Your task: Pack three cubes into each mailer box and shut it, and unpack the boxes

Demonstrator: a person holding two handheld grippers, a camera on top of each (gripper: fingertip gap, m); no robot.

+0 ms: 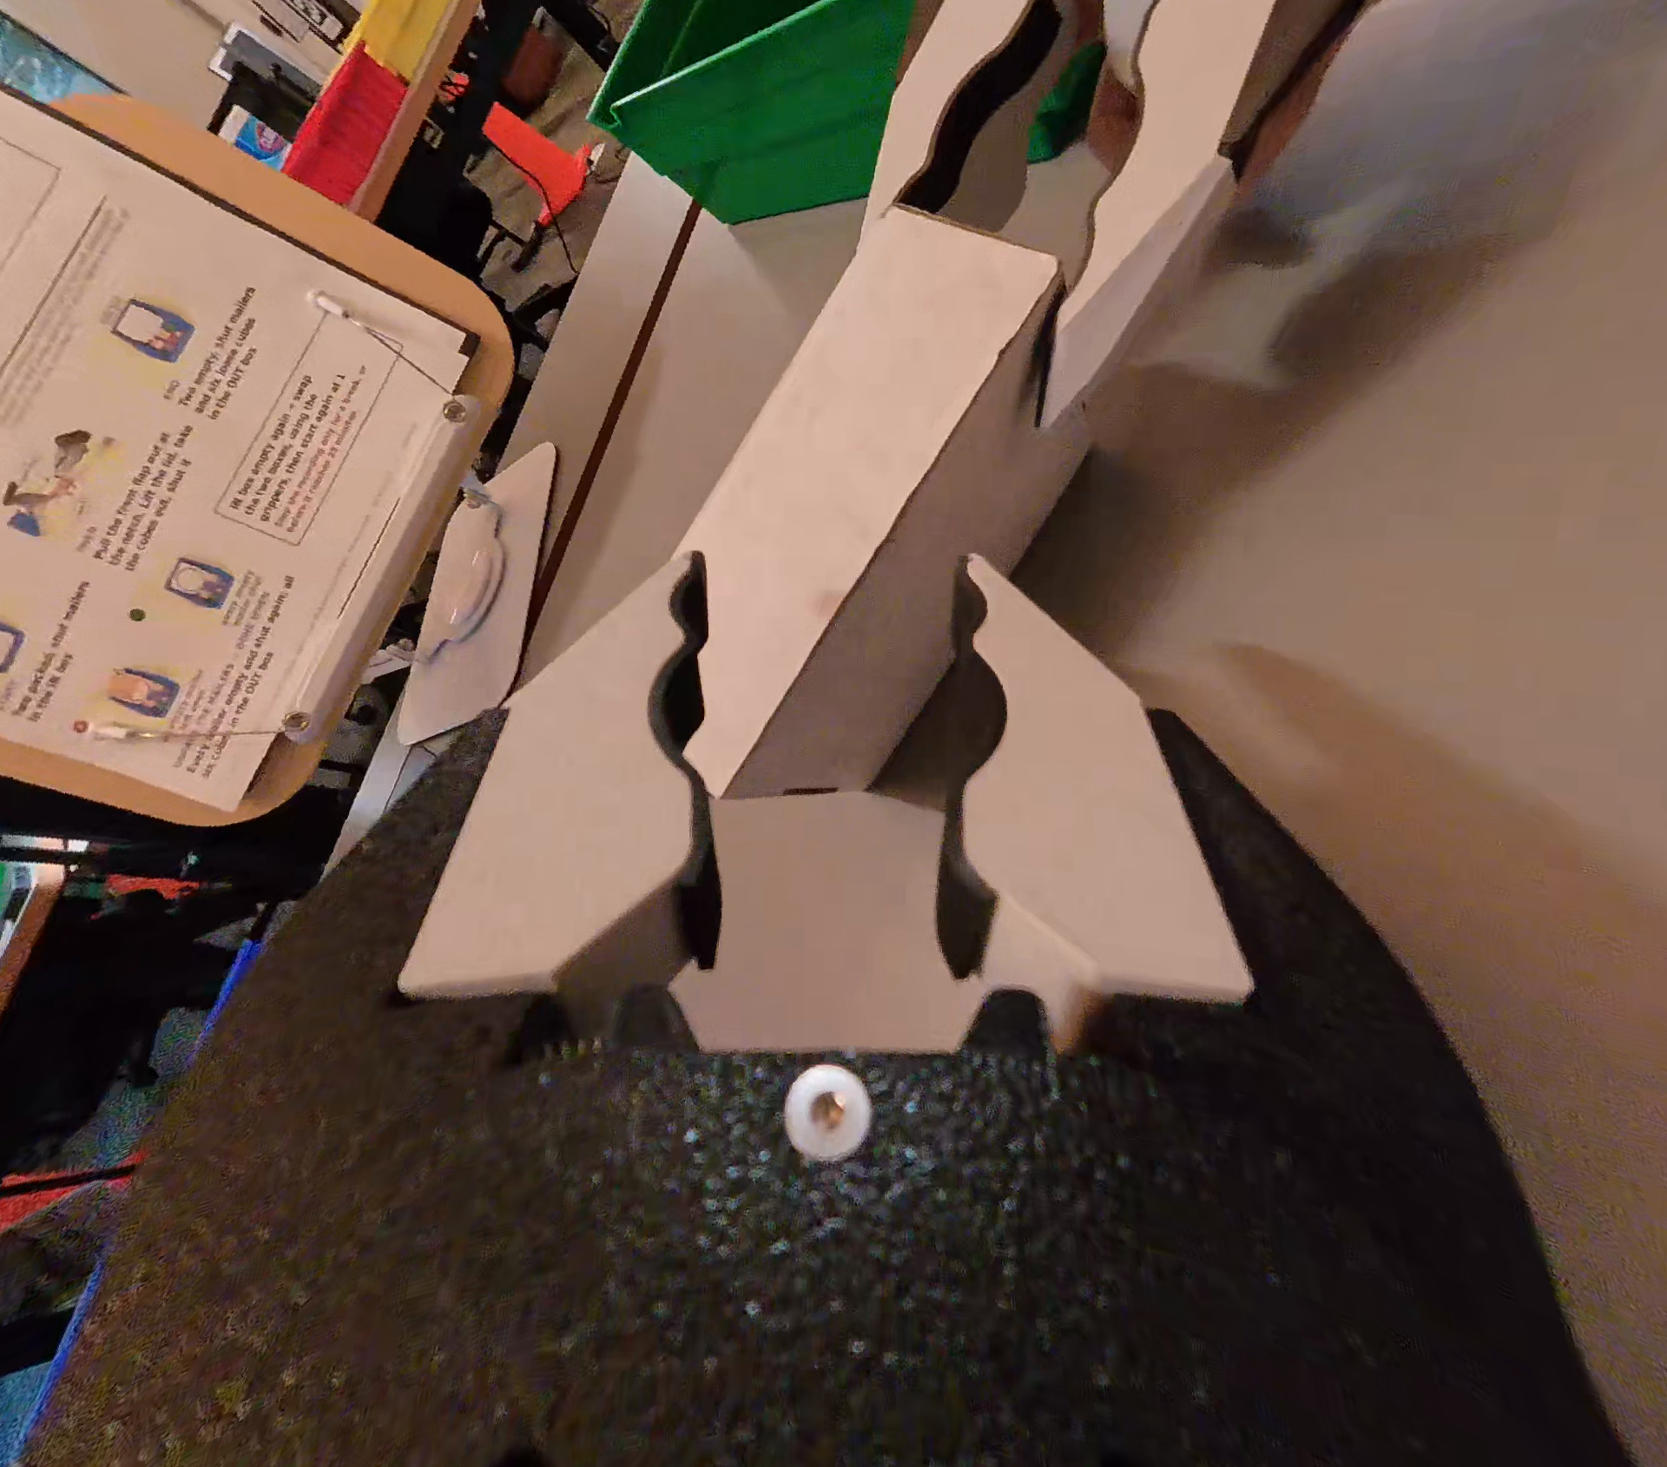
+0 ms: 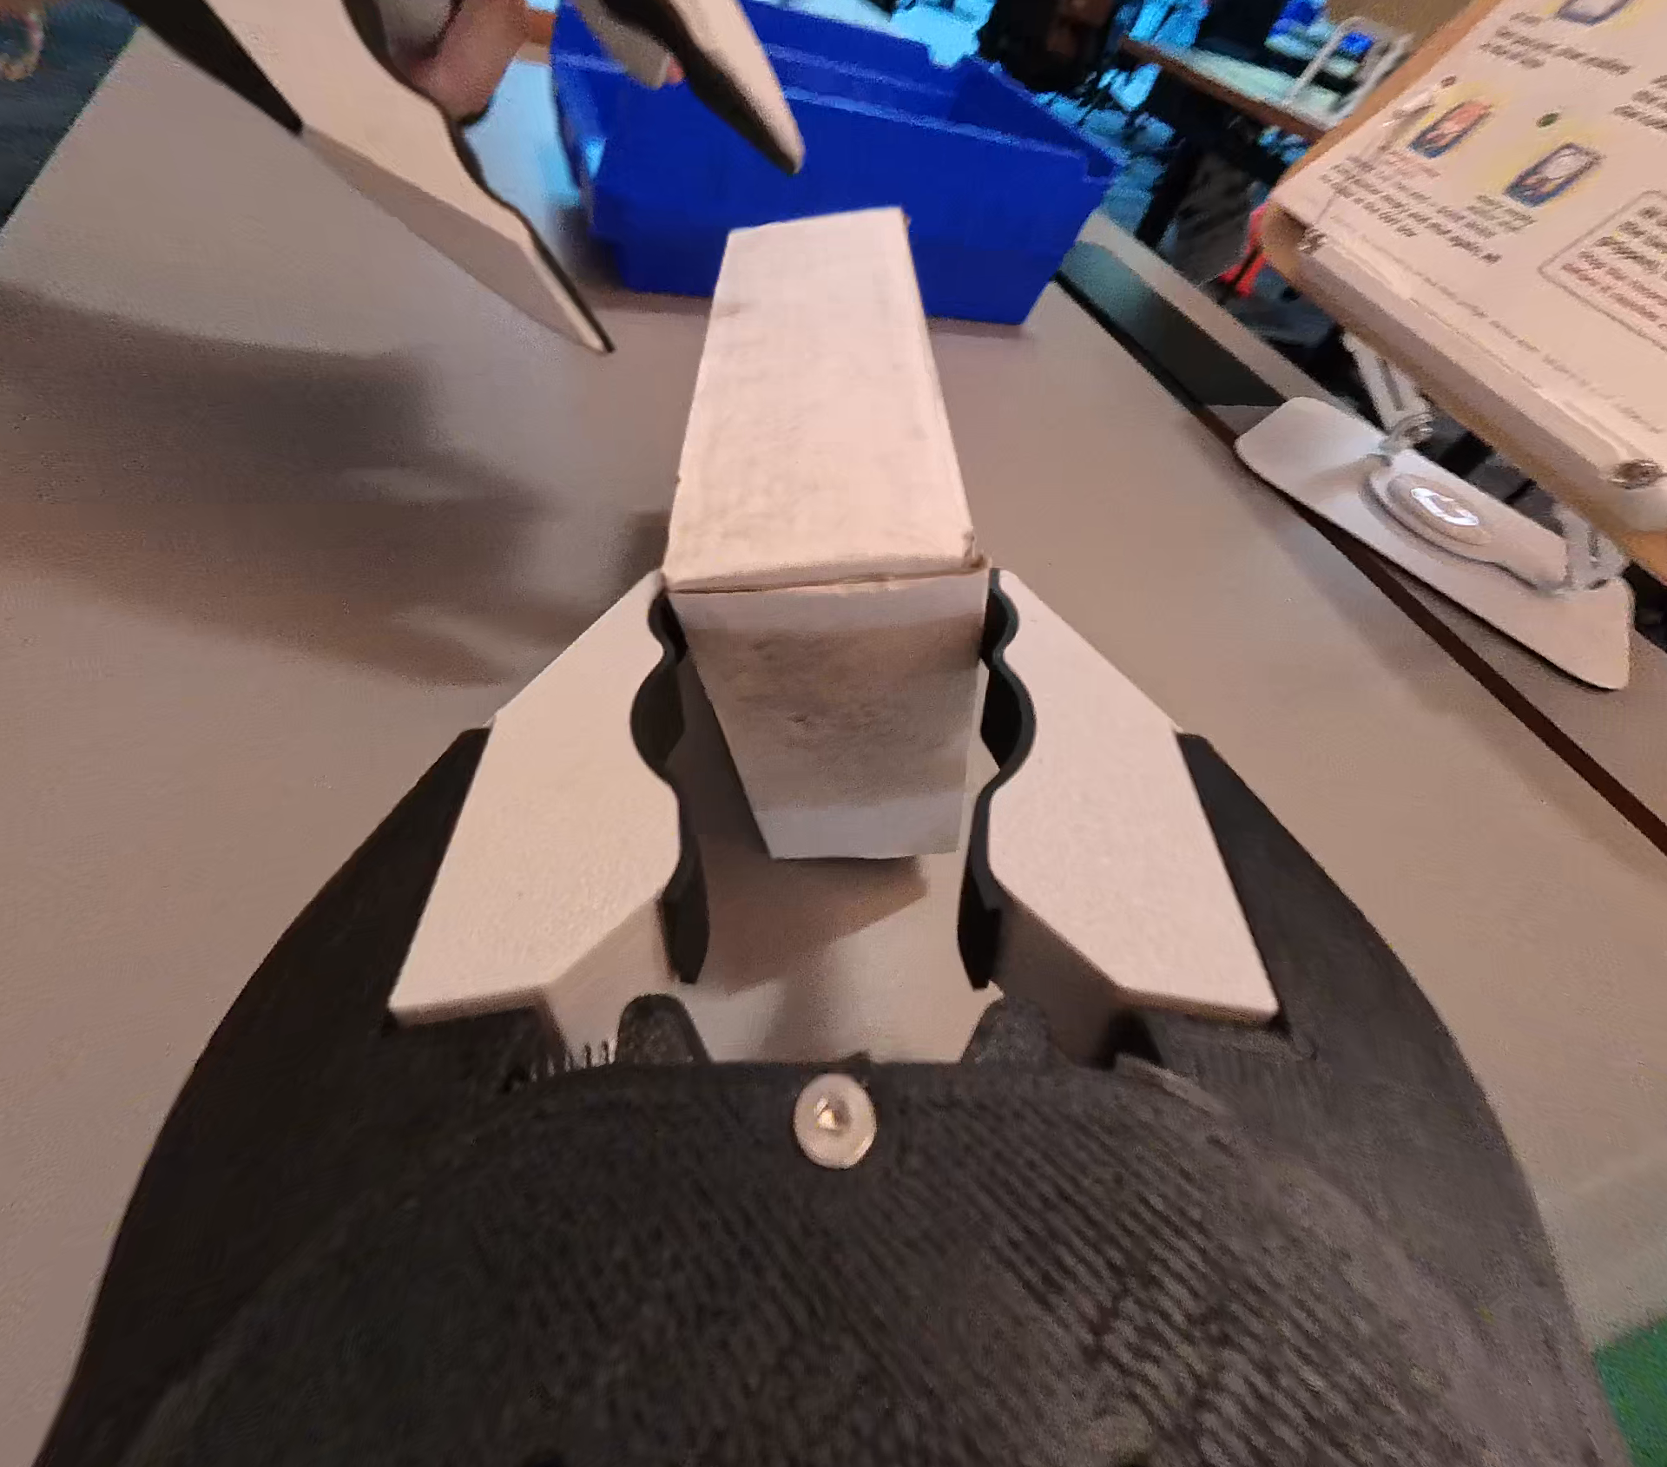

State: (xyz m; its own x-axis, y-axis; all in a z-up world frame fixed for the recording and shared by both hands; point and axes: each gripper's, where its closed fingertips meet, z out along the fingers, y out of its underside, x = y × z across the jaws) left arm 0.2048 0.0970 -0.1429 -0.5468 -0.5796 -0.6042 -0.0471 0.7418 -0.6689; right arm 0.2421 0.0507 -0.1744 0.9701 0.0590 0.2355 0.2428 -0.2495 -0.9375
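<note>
Right gripper (image 2: 828, 585): nearest in its own view, its two fingers clamped on either side of the near end of the mailer box (image 2: 812, 414).
Mailer box: white, long and closed, running from the right gripper toward 12 o'clock over the grey table (image 2: 271, 612). Its near end looks raised a little off the surface, though I cannot be sure.
Left gripper (image 1: 834, 562): jaws spread and holding nothing. In the right wrist view it hovers at 10 o'clock, above the table and beside the box's far end, not touching it.
Step in hand: probably handling a shut box, either carrying it off or steadying it for opening. The pictures do not settle which.
Next move: if unpacking, the free left gripper would need to catch the front flap while the right one holds the box firm.
Box contents: hidden, lid down.
Blue bin (image 2: 902, 206): beyond the box at 12 o'clock. Its inside is not visible.
Green bin (image 1: 767, 98): far side at 12 o'clock in the left wrist view. Its contents are unseen.
</note>
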